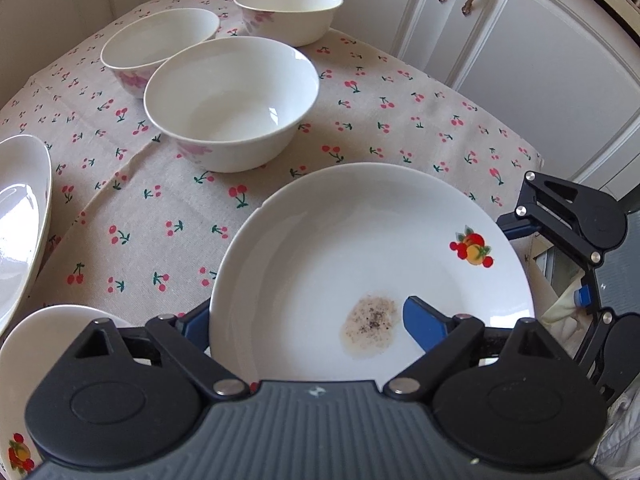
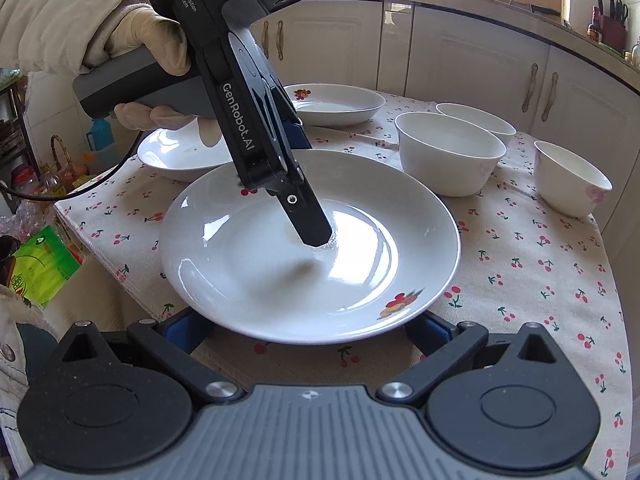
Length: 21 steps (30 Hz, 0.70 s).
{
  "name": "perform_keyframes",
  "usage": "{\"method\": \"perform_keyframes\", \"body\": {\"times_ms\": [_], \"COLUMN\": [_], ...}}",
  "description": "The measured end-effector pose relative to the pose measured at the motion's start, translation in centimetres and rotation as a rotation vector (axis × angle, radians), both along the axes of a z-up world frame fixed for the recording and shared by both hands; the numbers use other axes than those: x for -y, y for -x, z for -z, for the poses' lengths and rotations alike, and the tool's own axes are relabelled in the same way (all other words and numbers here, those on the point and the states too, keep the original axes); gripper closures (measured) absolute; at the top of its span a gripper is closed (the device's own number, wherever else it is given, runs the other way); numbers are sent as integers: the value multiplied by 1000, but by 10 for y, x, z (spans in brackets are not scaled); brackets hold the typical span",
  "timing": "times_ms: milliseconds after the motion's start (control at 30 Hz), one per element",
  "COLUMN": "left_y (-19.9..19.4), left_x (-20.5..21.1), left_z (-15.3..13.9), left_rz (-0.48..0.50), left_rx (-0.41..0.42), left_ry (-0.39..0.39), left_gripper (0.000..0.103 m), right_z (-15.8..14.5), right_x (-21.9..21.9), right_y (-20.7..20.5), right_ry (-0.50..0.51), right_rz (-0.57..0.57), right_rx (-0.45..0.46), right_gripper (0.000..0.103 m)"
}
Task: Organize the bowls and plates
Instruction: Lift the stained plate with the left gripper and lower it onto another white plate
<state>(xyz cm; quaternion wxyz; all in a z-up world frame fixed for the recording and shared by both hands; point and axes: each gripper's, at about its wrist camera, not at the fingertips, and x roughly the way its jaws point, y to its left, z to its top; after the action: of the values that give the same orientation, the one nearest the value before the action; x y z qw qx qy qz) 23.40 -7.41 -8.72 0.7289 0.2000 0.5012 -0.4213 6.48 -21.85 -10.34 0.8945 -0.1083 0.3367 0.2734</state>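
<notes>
We are clamping the near rim of the stained white plate [image 1: 372, 264] with our left gripper [image 1: 308, 332], our right gripper [image 2: 308, 332] gaping at its edge, cloth [image 1: 168, 200] bare between it and the bowls [image 1: 232, 100].

My left wrist camera looks steeply down along its fingers, close over the stained plate [image 1: 372, 264], with three bowls [image 1: 232, 100] beyond. My right wrist camera faces the same plate [image 2: 308, 248] from the opposite edge at a shallower tilt, taking in the left gripper [image 2: 316, 236], the cherry-print tablecloth [image 2: 532, 264] and the cabinets [image 2: 460, 48] behind.
</notes>
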Motion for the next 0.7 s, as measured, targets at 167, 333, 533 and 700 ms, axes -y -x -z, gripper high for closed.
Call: {"method": "perform_keyframes", "body": {"times_ms": [167,333,533,700], "left_y": [1,2,1,1], "left_x": [-3,-7,-23,-47], "left_z": [-4,-14,-26,-33], "left_rz": [-9,-19,-65,-127], "left_rx": [10,36,67,90], "left_ry": [18,36,67,74], "left_gripper": [9,9,9,9], "right_z": [-4,-12,-24,-30], "right_x": [0,-1,-7,-23], "right_y": [-1,-3,-10,-21], "right_ry": [-7,7,-3,-3], "right_rz": [0,-5,-35,-90], "right_rx": [-4,16,31,41], "right_gripper": [0,0,0,0]}}
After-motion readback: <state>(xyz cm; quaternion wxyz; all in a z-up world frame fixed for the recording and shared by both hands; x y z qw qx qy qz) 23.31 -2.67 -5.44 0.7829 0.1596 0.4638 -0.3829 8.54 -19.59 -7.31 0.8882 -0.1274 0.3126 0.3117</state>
